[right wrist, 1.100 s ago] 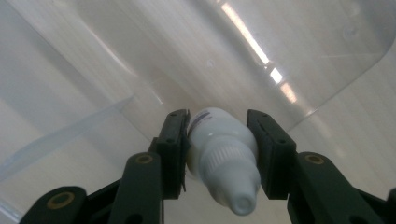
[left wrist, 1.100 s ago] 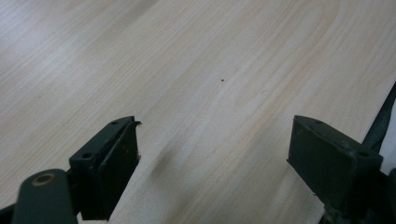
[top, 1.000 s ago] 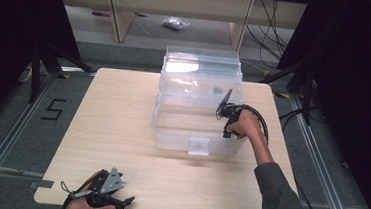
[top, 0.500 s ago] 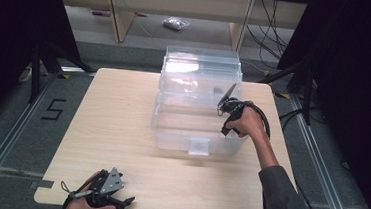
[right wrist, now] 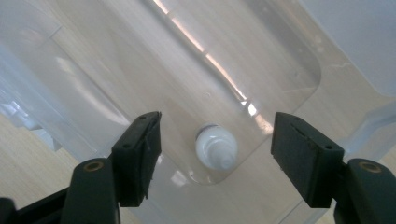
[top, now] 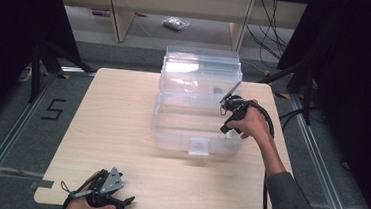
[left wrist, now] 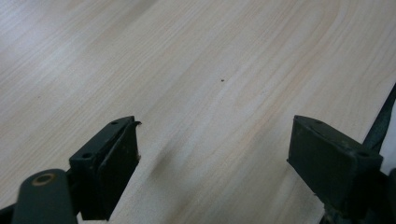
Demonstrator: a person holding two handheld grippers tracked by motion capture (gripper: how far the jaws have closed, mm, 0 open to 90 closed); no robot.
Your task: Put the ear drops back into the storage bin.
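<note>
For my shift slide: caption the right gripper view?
Right hand-held gripper, jaws open, above a small white bottle lying in the clear plastic bin.

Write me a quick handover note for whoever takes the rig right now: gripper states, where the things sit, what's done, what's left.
Right gripper: above the clear plastic bin, jaws apart and just been opening, nothing between them.
Small white bottle: lying on the bin's floor, directly below the right gripper, untouched.
Left gripper: open, idle over the bare wooden table at its near left edge.
Done: the bottle appears to have been dropped into the bin.
Left: probably pull the right gripper clear of the bin; the lid stands open at the back, so closing it may follow.
</note>
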